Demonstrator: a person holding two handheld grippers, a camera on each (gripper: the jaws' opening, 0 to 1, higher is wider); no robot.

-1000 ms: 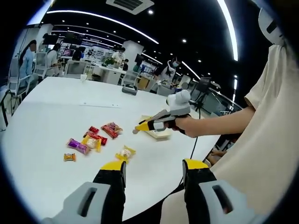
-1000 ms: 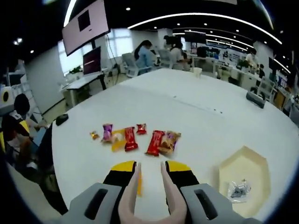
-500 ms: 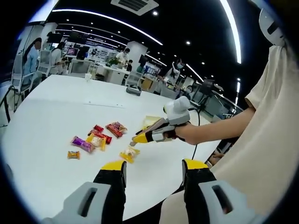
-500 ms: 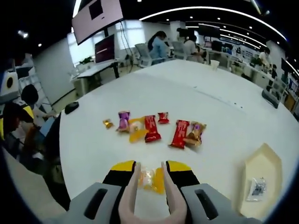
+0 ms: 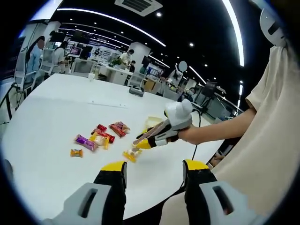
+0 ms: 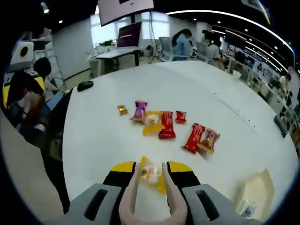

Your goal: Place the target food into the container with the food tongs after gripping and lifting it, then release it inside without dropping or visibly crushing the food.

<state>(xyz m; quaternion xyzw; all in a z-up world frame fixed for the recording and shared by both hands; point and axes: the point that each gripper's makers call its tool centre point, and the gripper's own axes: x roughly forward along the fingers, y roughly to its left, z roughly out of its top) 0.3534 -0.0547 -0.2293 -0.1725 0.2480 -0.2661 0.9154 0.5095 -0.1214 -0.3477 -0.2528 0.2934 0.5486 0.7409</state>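
On a round white table [image 6: 108, 122], pink food tongs [image 6: 151, 197] held in the right gripper [image 6: 151, 174] straddle a yellow-wrapped snack [image 6: 152, 174] lying on the tabletop, arms apart and not yet clenched, with the beige container [image 6: 257, 193] well off to one side.
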